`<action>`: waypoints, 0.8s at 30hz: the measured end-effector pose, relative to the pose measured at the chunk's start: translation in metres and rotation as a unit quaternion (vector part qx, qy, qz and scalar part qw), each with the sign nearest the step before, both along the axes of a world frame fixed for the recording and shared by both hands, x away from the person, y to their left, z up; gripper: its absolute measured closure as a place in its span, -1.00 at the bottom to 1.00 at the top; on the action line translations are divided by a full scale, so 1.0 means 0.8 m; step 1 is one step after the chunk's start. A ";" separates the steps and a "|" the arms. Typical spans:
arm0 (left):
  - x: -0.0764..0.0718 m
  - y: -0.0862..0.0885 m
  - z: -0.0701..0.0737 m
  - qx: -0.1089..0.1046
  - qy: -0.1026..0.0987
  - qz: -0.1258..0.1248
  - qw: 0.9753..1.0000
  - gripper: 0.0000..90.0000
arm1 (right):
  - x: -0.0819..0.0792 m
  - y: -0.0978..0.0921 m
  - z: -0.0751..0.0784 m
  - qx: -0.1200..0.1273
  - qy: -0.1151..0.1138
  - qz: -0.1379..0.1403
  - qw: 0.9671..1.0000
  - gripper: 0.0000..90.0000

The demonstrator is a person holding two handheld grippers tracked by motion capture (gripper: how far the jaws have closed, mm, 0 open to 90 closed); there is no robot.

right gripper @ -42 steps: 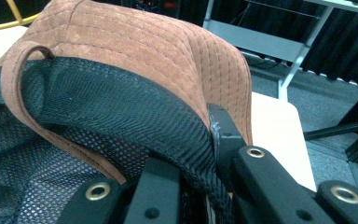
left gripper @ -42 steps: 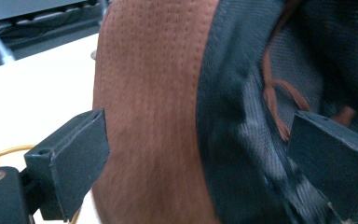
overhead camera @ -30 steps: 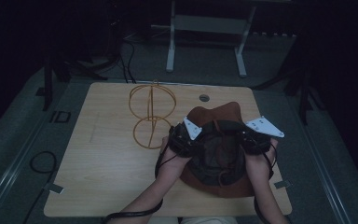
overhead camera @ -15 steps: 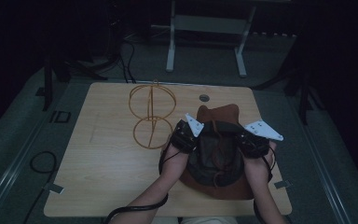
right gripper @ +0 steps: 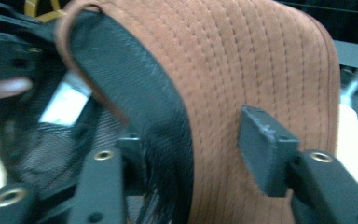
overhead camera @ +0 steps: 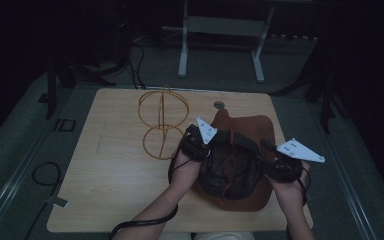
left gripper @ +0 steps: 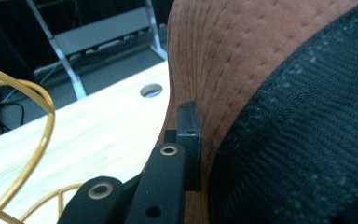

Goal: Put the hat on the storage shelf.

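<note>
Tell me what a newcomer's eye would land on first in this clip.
The brown hat, lying upside down with its dark lining up at the near right of the wooden table, held between the left gripper and the right gripper, one at each side of its brim. Next, the gold wire stand of two rings, standing just left of the hat toward the table's far side.
</note>
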State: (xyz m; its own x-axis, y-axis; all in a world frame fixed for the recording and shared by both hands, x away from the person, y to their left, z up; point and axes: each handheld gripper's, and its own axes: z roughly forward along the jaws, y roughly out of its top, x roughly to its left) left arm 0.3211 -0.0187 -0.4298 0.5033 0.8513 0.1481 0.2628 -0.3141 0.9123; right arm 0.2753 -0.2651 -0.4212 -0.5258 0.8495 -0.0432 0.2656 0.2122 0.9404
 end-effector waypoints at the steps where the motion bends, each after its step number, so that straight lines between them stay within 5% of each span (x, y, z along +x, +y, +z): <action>1: -0.002 0.001 0.001 0.000 -0.005 0.000 1.000 0.94 | -0.005 -0.005 0.002 0.005 -0.003 0.007 1.000 -0.04; 8: -0.017 0.008 0.006 0.000 -0.023 -0.023 0.999 0.94 | -0.033 -0.038 0.017 0.022 -0.002 0.032 0.999 -0.28; 15: -0.026 0.035 0.002 -0.006 -0.028 -0.041 0.999 0.94 | -0.043 -0.082 0.025 0.042 -0.015 0.005 0.999 -0.20; 22: -0.037 0.059 0.008 -0.022 -0.045 -0.094 0.994 0.94 | -0.027 -0.101 0.016 0.018 -0.006 -0.023 1.000 -0.14; 24: -0.043 0.066 0.010 -0.020 -0.056 -0.120 0.991 0.94 | -0.017 -0.102 0.012 0.014 0.002 -0.022 1.000 -0.09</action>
